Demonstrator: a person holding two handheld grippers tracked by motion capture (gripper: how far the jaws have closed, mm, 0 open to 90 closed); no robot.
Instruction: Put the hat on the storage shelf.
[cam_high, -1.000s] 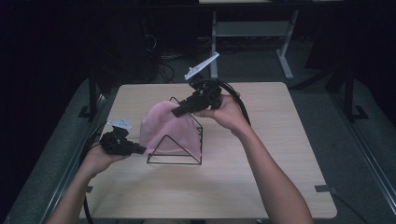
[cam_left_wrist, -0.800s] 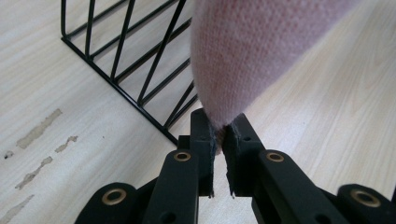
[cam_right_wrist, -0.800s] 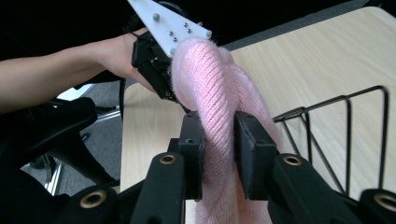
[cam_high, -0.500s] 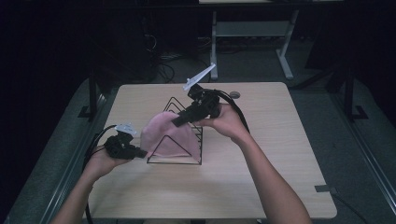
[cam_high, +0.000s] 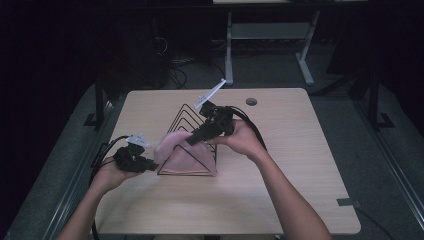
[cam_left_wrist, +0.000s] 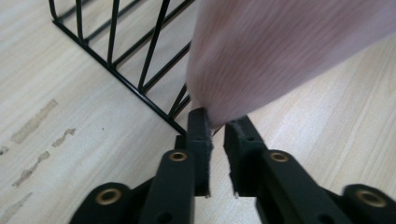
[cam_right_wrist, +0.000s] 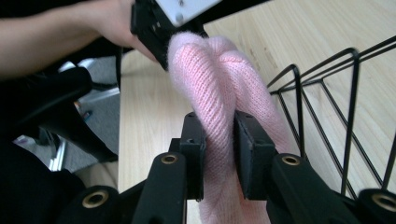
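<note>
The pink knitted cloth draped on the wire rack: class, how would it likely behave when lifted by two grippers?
Probably floppy: the pink knitted cloth sags over the wire rack between the left gripper and right gripper. Likely soft and squashy: it bunches into folds between the right jaws. Its fuzzy knit might snag on the wires.

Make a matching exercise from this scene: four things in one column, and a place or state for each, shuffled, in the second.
Things:
1. pink knitted cloth
2. black wire rack with triangular dividers
3. left gripper
4. right gripper

Places or states:
A. stands on the light wooden table
B. pinches a corner of the cloth at the rack's left end
C. draped over the rack's front
D. clamps a thick fold of cloth above the rack

Pairs: 1-C, 2-A, 3-B, 4-D
</note>
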